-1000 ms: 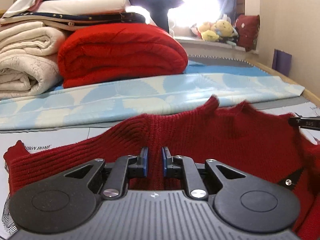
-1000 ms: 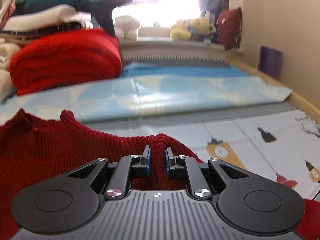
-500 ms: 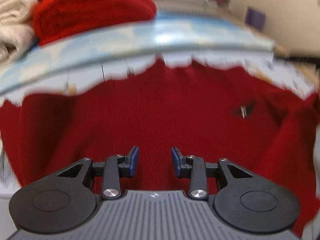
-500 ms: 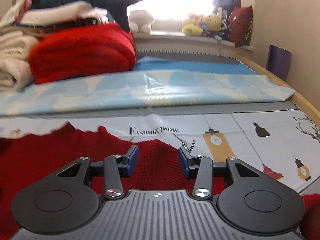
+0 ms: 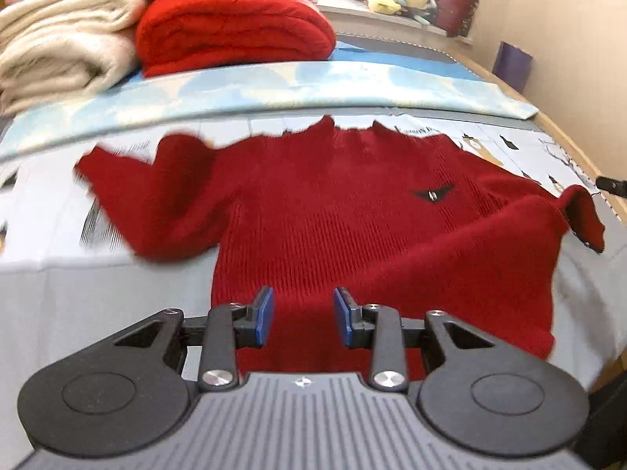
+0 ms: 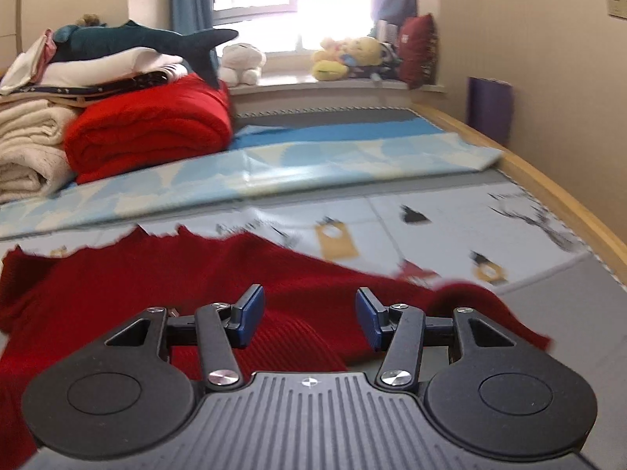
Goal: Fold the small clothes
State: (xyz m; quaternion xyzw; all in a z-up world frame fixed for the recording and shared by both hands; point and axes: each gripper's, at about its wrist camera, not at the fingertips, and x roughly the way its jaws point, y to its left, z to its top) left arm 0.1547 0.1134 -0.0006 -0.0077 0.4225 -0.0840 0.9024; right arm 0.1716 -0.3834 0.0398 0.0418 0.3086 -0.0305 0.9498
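Observation:
A small dark red knitted sweater lies spread front-up on the printed mat, collar at the far side, with a black diamond badge on its chest. Its left sleeve is bunched, its right sleeve lies folded toward the mat's edge. My left gripper hovers open above the sweater's near hem, nothing between its blue pads. In the right wrist view the sweater fills the lower left. My right gripper hangs above its right sleeve, jaws opening and empty.
A folded bright red blanket and cream blankets are stacked at the far left on a light blue sheet. Plush toys sit on the window sill. A wooden edge bounds the mat on the right.
Both grippers let go of the sweater's shoulders, opened, and drew back and upward toward the hem. The sweater now lies spread on the mat.

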